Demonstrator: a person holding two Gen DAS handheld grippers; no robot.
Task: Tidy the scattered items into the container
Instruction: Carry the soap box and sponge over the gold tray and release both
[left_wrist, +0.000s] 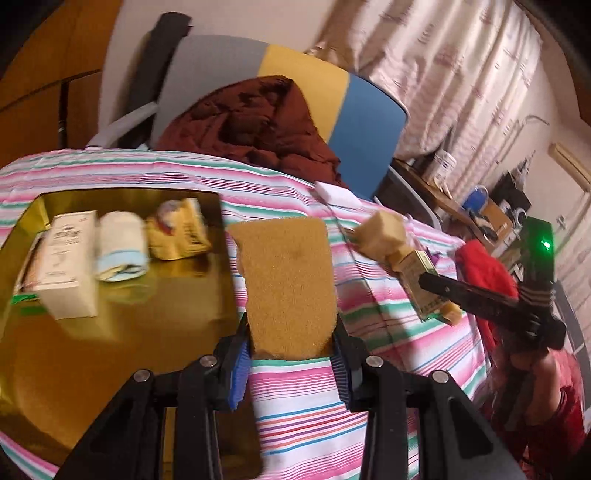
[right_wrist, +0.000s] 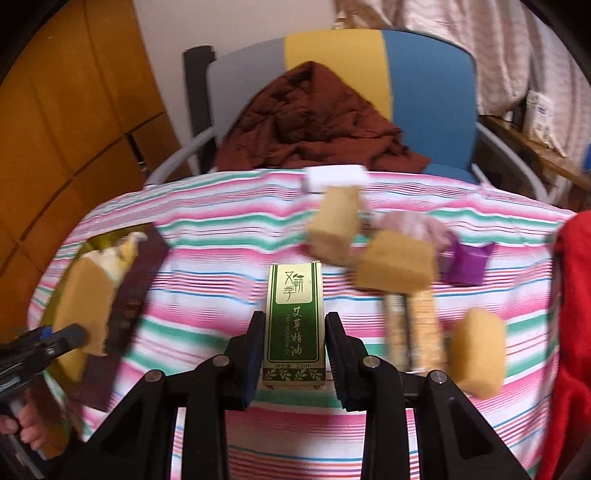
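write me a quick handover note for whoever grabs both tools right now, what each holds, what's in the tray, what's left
Left tool: shut on a flat brown sponge, held at the gold tray's right edge.
Right tool: shut on a small green oil box, above the striped cloth.
Done: the tray holds a white box, a rolled cloth and a yellow packet.
Left: drop both held items in; then the loose sponges, purple box, white block and other small bits still on the cloth.
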